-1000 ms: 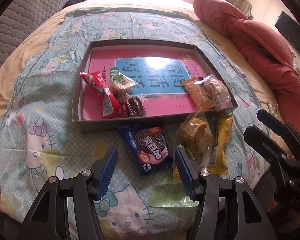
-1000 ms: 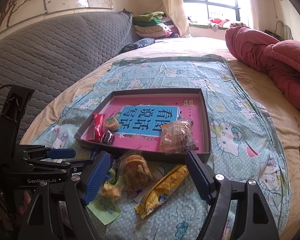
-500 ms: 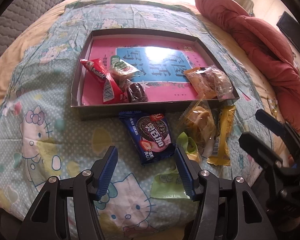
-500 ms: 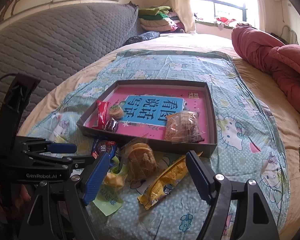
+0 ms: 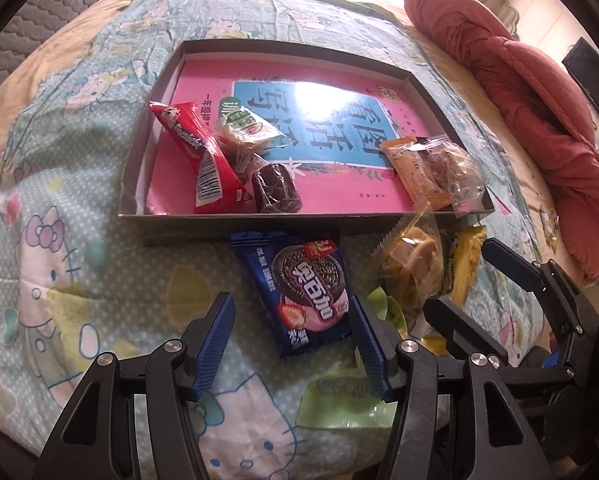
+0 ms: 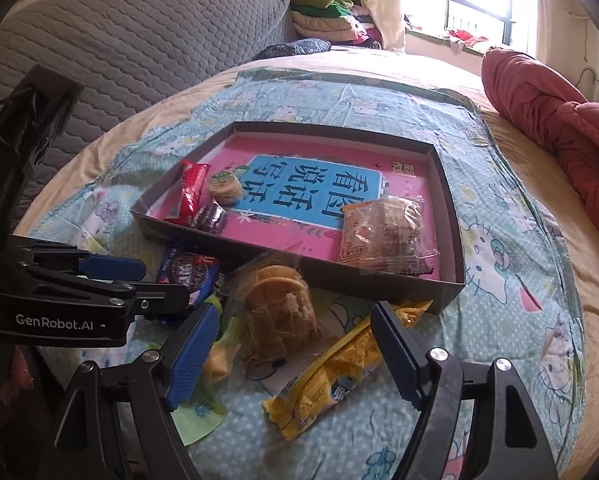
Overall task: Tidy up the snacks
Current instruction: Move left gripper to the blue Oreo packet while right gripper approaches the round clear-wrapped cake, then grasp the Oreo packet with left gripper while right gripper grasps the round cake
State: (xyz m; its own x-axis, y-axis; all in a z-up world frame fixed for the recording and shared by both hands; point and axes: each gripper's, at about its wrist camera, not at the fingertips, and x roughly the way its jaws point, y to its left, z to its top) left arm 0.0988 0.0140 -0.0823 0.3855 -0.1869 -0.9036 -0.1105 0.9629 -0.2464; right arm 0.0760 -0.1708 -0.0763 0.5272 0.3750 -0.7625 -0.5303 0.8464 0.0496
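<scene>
On the bed lies a shallow box holding four snacks. Before its near wall lie the loose snacks. The left gripper hangs low, jaws spread around the blue cookie pack. The right gripper hangs spread over the clear-wrapped cake and yellow packet, empty.

Black gripper frames, blue ribbed fingers, silver screws, apparently "GenRobot.AI" lettering.

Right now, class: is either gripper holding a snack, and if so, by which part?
Nothing is held. The left gripper is open around the blue cookie packet; the right gripper is open over the wrapped cake.
</scene>
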